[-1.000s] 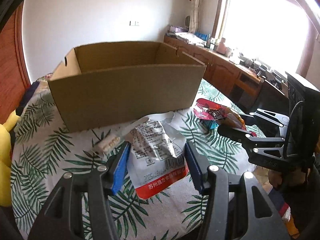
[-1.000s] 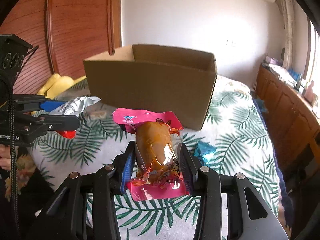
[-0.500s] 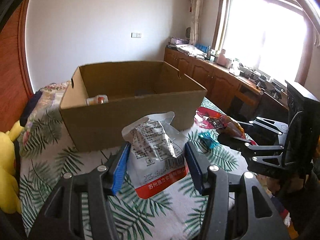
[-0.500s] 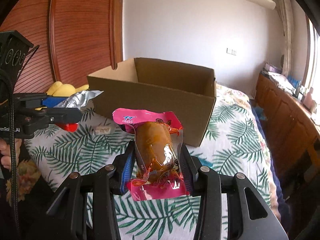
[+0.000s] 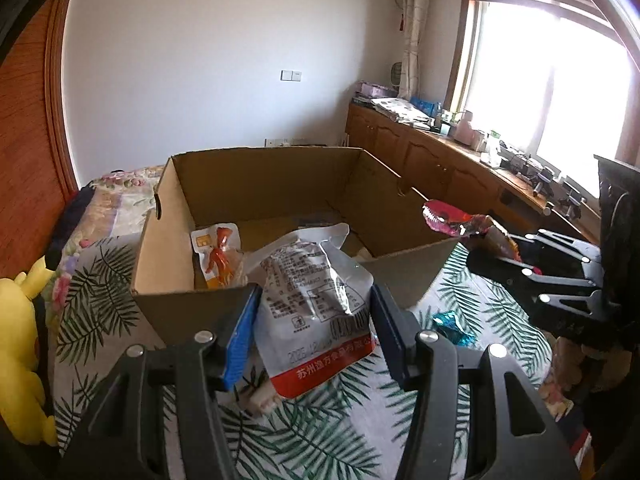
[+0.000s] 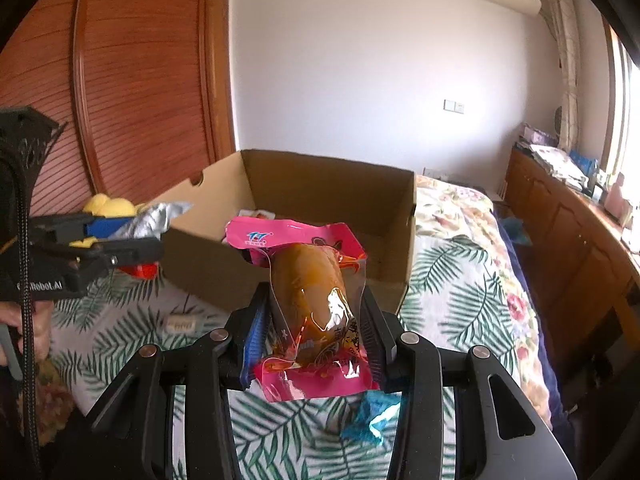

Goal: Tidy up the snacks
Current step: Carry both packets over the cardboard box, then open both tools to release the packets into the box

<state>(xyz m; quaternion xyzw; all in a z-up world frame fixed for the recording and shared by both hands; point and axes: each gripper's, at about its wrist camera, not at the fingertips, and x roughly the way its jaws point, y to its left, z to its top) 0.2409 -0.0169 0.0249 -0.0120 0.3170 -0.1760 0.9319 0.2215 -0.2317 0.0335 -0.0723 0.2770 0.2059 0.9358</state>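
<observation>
Two snack packs are up in the air, one in each hand, over the bed (image 5: pixel 96 304) with its palm-leaf cover. Biggest thing before me is the open cardboard box (image 5: pixel 280 196) standing on that bed, mouth upward; inside it against the near left wall leans an orange-and-white snack pouch (image 5: pixel 218 254), and something dark lies further back that I cannot make out. My left hand-held gripper (image 5: pixel 312 320) stands about half open, its blue pads pressed on the sides of a silver-white pouch with a red bottom band (image 5: pixel 316 304); the pouch's long axis runs away from me, its crumpled top reaching over the box's near rim. My right hand-held gripper (image 6: pixel 316 320) is narrower, clamped on a pink pack with a brown chicken-leg-shaped piece (image 6: pixel 308 292), long axis pointing toward the box, pink header foremost. On the cover lie a blue wrapper (image 5: pixel 452 326) and a small white pack (image 6: pixel 180 324).
</observation>
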